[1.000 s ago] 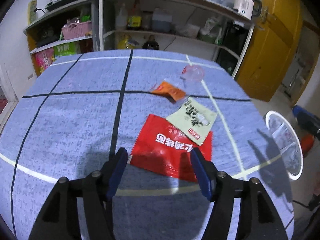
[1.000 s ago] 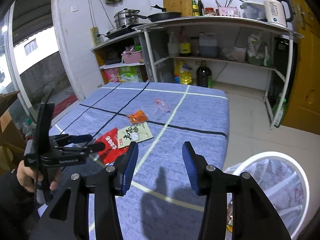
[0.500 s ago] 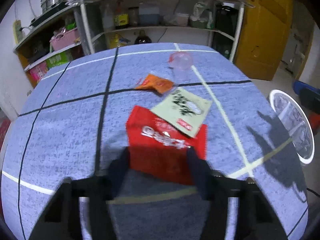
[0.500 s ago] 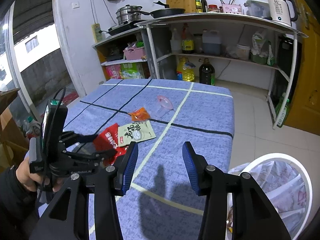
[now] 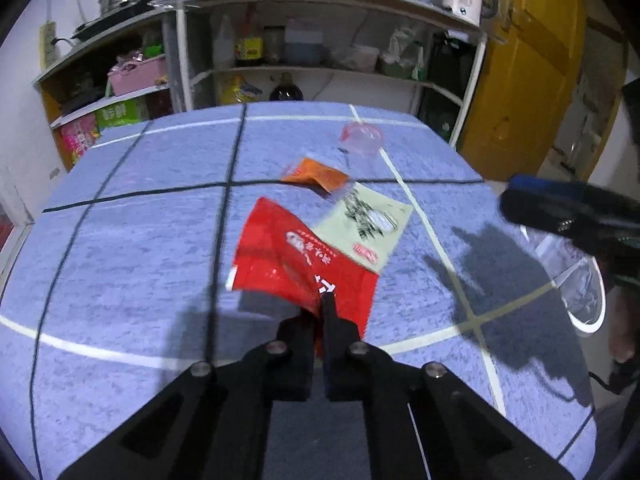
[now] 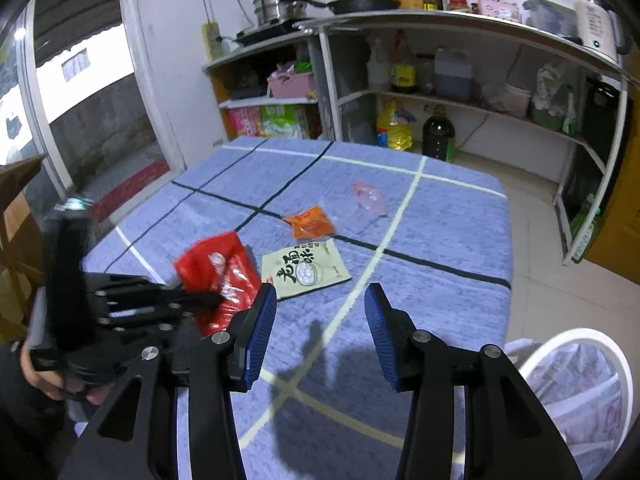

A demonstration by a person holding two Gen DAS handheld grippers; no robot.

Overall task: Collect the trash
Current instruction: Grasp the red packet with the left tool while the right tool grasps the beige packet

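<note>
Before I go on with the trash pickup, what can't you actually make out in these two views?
- Red wrapper: near edge hidden between the left gripper jaws, left wrist view.
- Bin: contents unreadable, cut by the frame edge, right wrist view.
- Right gripper: blurred, jaws unclear in the left wrist view.
- Clear cup: too faint to tell whether it holds anything.

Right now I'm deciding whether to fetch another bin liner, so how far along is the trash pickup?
Just begun. In hand: the left gripper is shut on the red wrapper, its far edge lifting off the table. Left: the pale green packet, orange sachet and clear plastic cup lie untouched. The right gripper is open and empty. The white-rimmed bin waits beside the table.
</note>
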